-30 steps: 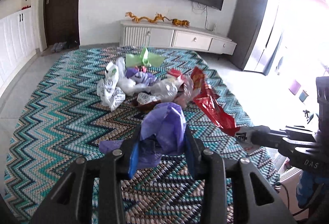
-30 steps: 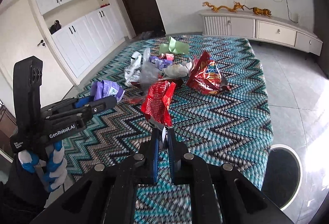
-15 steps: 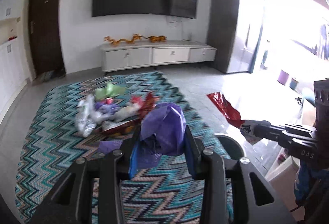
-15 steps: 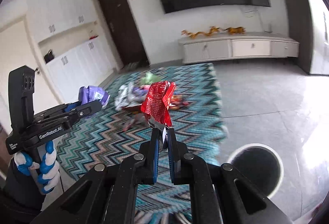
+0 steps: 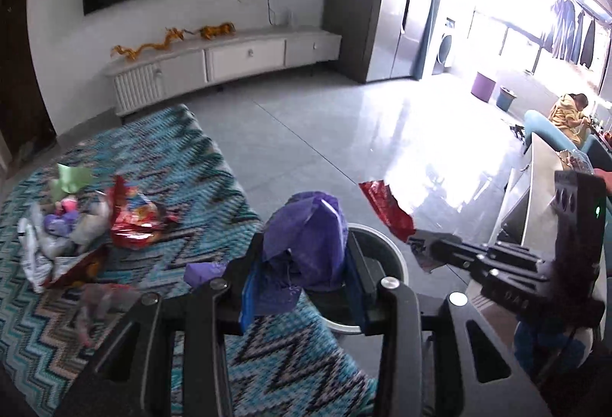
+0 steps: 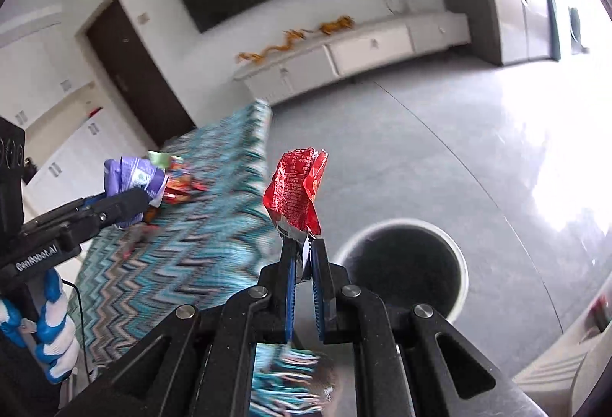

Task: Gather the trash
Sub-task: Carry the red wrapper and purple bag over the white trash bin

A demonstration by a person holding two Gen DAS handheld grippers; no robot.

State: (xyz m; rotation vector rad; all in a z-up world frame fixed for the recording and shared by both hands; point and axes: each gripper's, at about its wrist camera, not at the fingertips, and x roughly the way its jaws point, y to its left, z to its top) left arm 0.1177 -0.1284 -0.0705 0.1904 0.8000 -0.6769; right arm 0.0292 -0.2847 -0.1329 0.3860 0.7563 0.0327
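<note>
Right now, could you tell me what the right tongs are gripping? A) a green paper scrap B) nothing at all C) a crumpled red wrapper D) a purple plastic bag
C: the right tongs are shut on the crumpled red wrapper, which sticks up from their tips beside the round bin.

Glossy crinkled red foil wrapper, thin purple plastic bag, woven rug.

"GenRobot.AI" on left tongs (side)
</note>
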